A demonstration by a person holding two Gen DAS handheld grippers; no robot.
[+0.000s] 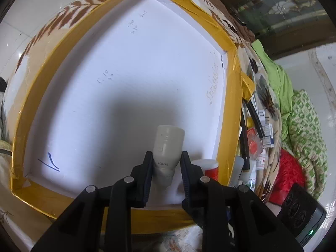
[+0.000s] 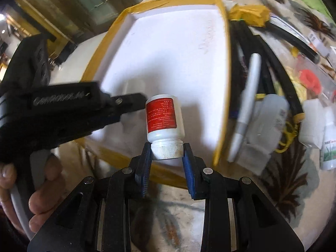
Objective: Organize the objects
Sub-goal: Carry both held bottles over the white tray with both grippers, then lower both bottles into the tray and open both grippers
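The red-labelled white pill bottle (image 2: 164,118) is pinched by its ribbed white cap in the right gripper (image 2: 167,157), so its long axis runs straight out along the fingers, base pointing away over the near edge of the white tray with yellow-taped rim (image 2: 222,96); its label text reads upside down in the right wrist view. The plain white bottle (image 1: 168,145) is pinched low on its body, just above the neck, by the left gripper (image 1: 166,163), likewise cap toward the gripper and base pointing away over the tray's white floor near the front wall. That makes two bottles held, one in each gripper, close beside each other at the tray's near right corner; in the left wrist view the red-labelled one shows just right of the left gripper. A hand (image 2: 31,189) grips the handle of the left tool. The tray holds nothing else apart from pen marks on its floor. It sits on a leaf-patterned cloth (image 2: 283,189). To the tray's right lie two black tubes (image 2: 279,79), one silver-grey marker (image 2: 245,109), a small dropper bottle with a green label (image 2: 329,149), a red ring-shaped piece (image 2: 310,79) and other blurred white containers, too unclear to count.
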